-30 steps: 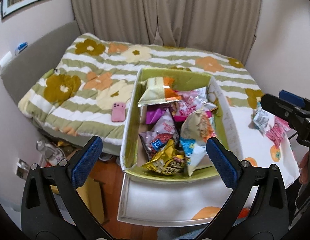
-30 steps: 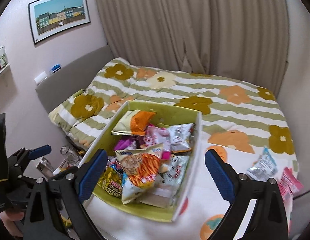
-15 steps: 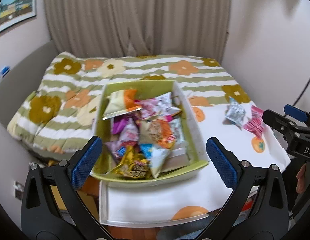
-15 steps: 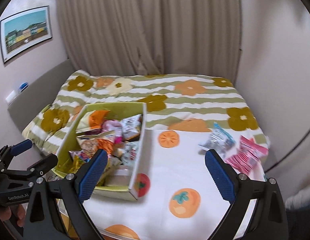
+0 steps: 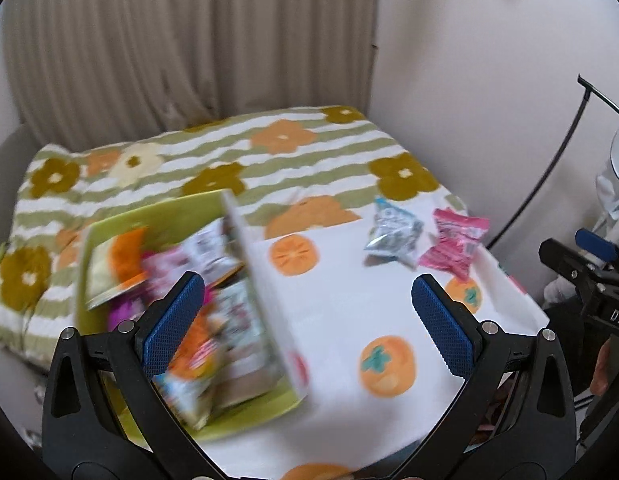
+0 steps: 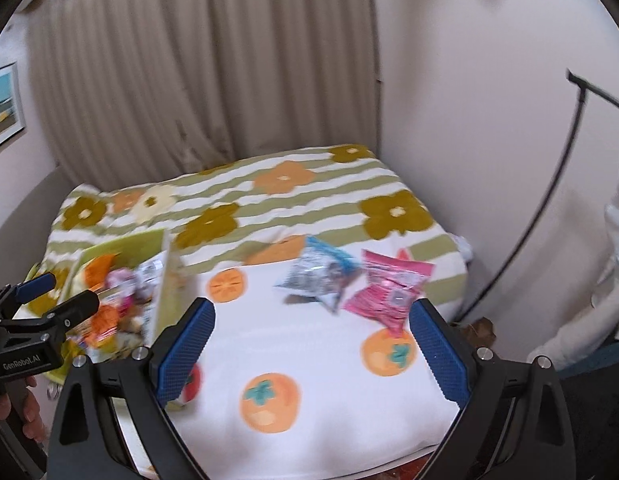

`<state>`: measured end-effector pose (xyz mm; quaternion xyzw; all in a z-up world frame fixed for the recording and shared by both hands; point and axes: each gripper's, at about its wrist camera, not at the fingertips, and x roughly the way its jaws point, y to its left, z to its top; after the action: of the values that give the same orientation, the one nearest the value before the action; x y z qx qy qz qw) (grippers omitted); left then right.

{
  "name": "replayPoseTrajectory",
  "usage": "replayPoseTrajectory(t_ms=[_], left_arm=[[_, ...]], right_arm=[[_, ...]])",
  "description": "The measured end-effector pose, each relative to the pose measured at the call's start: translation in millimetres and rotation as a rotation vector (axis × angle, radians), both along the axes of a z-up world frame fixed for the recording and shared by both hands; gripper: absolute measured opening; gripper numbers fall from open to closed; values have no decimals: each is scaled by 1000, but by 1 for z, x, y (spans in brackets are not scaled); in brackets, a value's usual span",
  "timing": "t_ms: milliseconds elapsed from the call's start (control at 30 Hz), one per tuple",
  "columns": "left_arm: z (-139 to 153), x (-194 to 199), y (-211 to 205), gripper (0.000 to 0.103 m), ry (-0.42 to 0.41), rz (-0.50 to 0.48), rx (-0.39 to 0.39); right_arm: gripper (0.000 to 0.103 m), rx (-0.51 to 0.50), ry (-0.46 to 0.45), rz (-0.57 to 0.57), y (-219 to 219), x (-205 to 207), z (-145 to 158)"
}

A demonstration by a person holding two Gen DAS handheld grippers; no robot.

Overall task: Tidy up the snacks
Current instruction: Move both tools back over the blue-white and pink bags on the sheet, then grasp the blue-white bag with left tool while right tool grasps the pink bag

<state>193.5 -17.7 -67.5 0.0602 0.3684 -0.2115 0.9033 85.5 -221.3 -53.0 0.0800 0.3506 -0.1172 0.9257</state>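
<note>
Two grippers with jaws spread wide, nothing between them; snacks partly boxed, two packets loose.

Left gripper [image 5: 307,306]: black frame, blue cross-hatched pads, held above the near table edge; its body reads "GenRobot.AI" in the right wrist view. Right gripper [image 6: 311,334]: same build, body lettered "DA…" in the left wrist view, the rest cut off. Table [image 6: 309,344]: white cloth printed with orange persimmons. Box [image 5: 265,300]: green inside, white printed outside, on the table's left part, heaped with crinkled foil and plastic snack bags [image 5: 197,280]; print blurred, unreadable. Silver-and-blue packet [image 6: 317,276] and pink packet [image 6: 389,290]: lying side by side on the cloth's far right, well apart from the box. Bed [image 6: 237,204]: green-and-white striped quilt with flowers, beyond the table. Curtain [image 6: 197,64]: beige, pleated, behind the bed.
</note>
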Motion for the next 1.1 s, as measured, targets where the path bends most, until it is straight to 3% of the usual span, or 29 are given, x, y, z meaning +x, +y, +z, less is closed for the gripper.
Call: replayPoseTrajectory(t_ms=[267,567,1000,1033,1100], left_arm=[[-30,63,-107,103,64,-124,39],[-103,127,-200,103,178,-178,147],[-194,176,-260,103,331,-239,242],[-197,177,-260,101,336,-240,243],[-202,180,-261,87,350,-245,245]], right_arm=[[97,45,35,-135,-79,27,-28],[97,179,75,-271,-141,59,-79],[97,211,191,-272,-155,103,-148],[97,211,194,-268,-155,106,-152],[97,191,212,-253,-153,113,-159]])
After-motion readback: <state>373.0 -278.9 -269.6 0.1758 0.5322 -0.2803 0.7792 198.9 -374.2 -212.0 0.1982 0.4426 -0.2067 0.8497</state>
